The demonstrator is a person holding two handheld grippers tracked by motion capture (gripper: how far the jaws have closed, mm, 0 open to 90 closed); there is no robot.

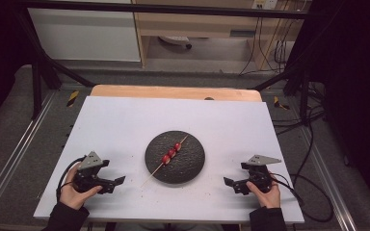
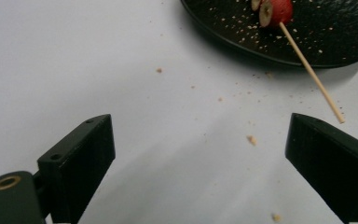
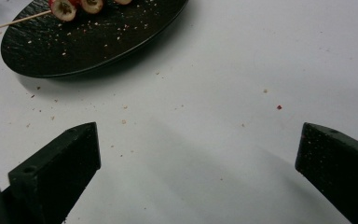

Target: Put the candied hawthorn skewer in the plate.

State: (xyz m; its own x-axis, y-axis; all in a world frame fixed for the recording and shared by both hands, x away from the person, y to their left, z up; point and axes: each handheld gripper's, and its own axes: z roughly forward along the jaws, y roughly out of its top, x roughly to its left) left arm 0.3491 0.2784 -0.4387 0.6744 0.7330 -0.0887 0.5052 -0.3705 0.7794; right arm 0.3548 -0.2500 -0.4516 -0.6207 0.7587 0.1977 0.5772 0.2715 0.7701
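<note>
white surface (image 1: 125,125) on a wooden bench, dark frame rails around it, cables trailing on the floor toward the far right corner, pretty standard rig room. dead centre, a bit toward the near edge, sits a round black plate (image 1: 190,166) with a skewer (image 1: 168,158) lying across it: three red fruit pieces (image 1: 172,153) threaded near the middle, and the bare stick end pokes out over the plate's near-left rim onto the surface. the left hand-held gripper (image 1: 120,181) rests near the near-left corner, jaws spread wide with nothing between them, and from its own camera the stick's tip (image 2: 340,119) lies just beside one jaw but not touching it. the right hand-held gripper (image 1: 227,182) sits near the near-right corner, also wide open and empty, pointing in at the plate (image 3: 121,42) from well apart. my read: the skewer looks finished and plated, both grippers are off it, so this seems like the tail end of the job, or at most a pause before someone picks the stick up again. lots of crumbs (image 2: 251,139) scattered on the surface near the plate's near side and on the plate, so cleanup would be what's left, if anything. no brands, labels or writing i can read anywhere; there are some yellow-black tape marks by the far corners but no text on them.
</note>
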